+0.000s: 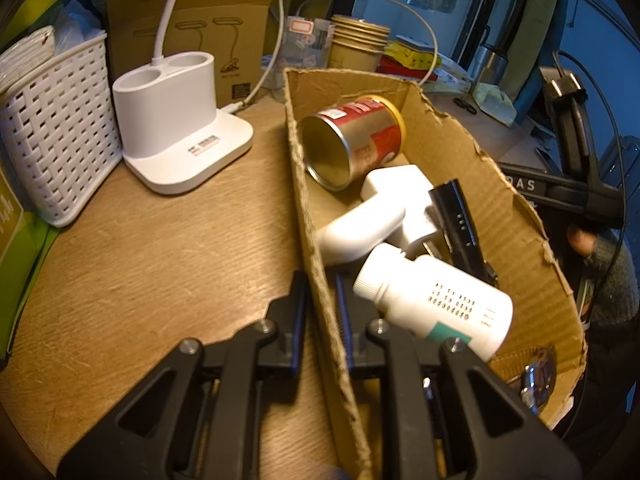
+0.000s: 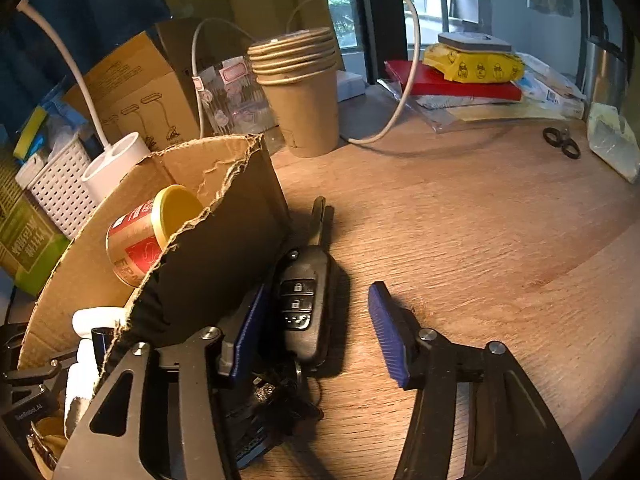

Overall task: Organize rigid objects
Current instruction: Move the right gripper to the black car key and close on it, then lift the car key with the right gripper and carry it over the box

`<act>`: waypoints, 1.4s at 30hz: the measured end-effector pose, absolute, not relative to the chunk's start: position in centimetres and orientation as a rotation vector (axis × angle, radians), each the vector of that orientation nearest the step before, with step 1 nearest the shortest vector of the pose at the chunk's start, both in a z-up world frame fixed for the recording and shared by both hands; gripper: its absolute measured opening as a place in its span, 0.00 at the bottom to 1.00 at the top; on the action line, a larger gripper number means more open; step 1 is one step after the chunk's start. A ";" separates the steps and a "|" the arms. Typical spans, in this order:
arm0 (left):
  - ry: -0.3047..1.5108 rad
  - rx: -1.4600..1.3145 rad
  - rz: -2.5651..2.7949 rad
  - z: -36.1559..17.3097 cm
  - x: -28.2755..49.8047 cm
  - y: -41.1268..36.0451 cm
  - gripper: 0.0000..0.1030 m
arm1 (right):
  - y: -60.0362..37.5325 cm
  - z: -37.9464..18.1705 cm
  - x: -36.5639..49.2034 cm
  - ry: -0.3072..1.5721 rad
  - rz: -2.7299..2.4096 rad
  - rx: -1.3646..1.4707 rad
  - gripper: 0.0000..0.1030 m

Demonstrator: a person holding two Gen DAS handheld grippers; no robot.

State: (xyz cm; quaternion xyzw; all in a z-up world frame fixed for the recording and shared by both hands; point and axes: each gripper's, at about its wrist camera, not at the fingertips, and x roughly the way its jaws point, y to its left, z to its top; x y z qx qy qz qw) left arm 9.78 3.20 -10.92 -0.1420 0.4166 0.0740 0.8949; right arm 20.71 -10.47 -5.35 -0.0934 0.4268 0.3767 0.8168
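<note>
A torn cardboard box (image 1: 500,208) lies on the wooden table. It holds a red and gold tin can (image 1: 356,140) on its side, a white adapter (image 1: 384,208), a black device (image 1: 456,220) and a white pill bottle (image 1: 436,300). My left gripper (image 1: 322,312) is shut on the box's left wall (image 1: 308,248). In the right wrist view the box (image 2: 224,248) and can (image 2: 136,244) are at the left. A black car key (image 2: 304,300) lies on the table just right of the box, between my open right gripper's (image 2: 316,332) fingers.
A white lamp base (image 1: 180,120) and a white woven basket (image 1: 56,136) stand left of the box. Stacked paper cups (image 2: 300,92), a white cable (image 2: 404,92), a red book under a yellow pack (image 2: 472,68) and scissors (image 2: 560,144) lie at the back.
</note>
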 end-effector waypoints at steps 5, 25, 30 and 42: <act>0.864 -0.295 0.152 -10.9 9.8 3.2 0.16 | -10.5 -5.2 20.5 0.891 0.790 -0.218 0.47; 0.864 -0.295 0.152 -10.9 9.8 3.2 0.16 | -10.4 -5.7 20.3 0.897 0.730 -0.271 0.38; 0.864 -0.295 0.152 -10.9 9.8 3.2 0.16 | -10.8 -5.0 20.2 0.866 0.728 -0.253 0.37; 0.864 -0.295 0.152 -10.9 9.8 3.2 0.16 | -12.0 -0.5 18.5 0.737 0.724 -0.216 0.37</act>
